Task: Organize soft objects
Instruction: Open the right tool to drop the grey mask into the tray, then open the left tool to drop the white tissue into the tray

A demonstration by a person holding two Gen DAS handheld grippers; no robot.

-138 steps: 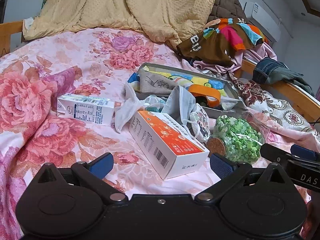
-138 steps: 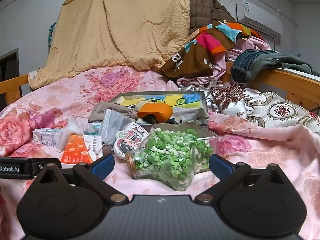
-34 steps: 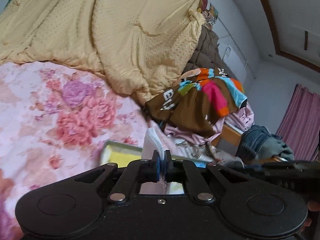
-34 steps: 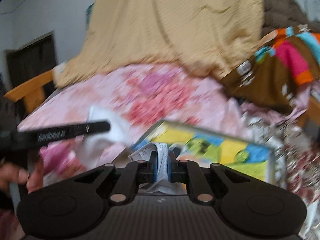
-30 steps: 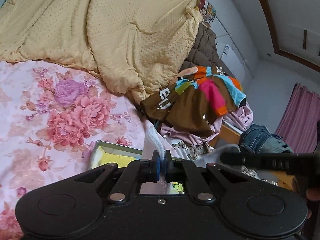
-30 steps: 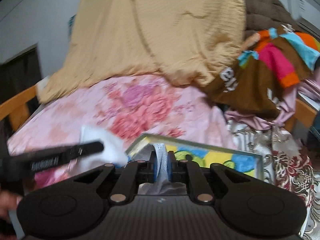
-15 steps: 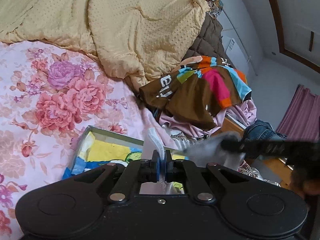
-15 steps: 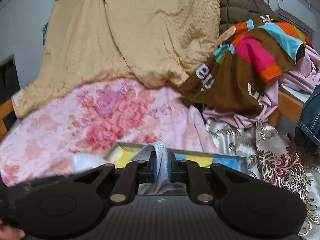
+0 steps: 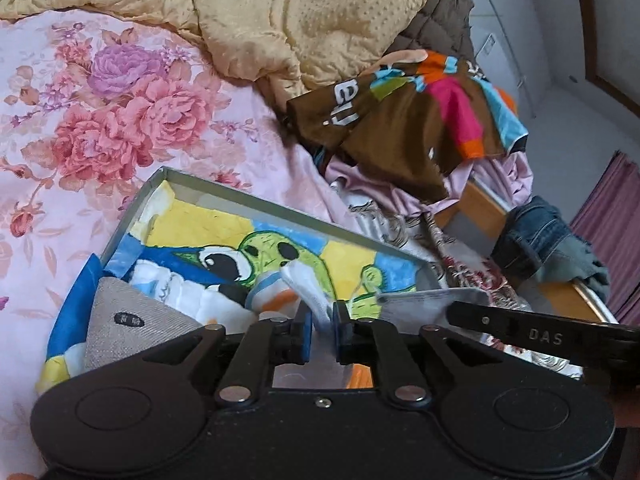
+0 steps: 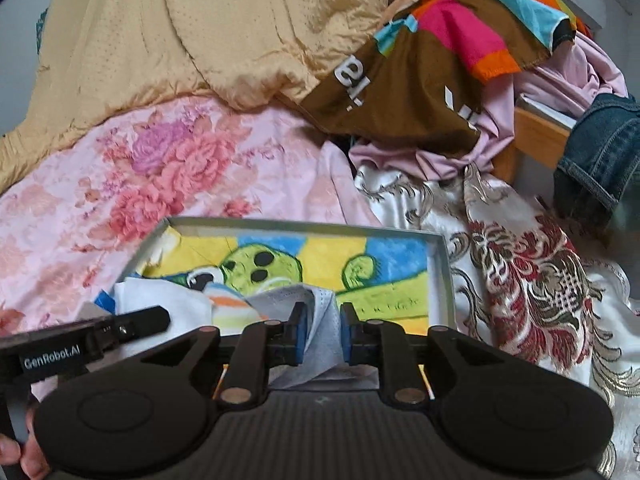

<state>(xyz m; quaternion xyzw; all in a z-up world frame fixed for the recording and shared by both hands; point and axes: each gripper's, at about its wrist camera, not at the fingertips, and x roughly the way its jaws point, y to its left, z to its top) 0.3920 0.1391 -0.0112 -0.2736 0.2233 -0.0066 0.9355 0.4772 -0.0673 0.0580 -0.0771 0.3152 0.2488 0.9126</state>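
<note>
A grey box with a bright cartoon lining lies on the flowered bed; it also shows in the right wrist view. My left gripper holds a white cloth between slightly parted jaws, over the box. My right gripper holds a pale grey face mask between slightly parted jaws, over the box's near side. A grey fabric piece and striped white socks lie in the box.
A tan quilt is heaped at the bed's head. A brown multicoloured garment, pink cloth and jeans pile up on the right by the wooden rail. A patterned satin cloth lies right of the box.
Both grippers have come down over the box with their cloths. Their jaws have parted a little compared with half a second ago.
</note>
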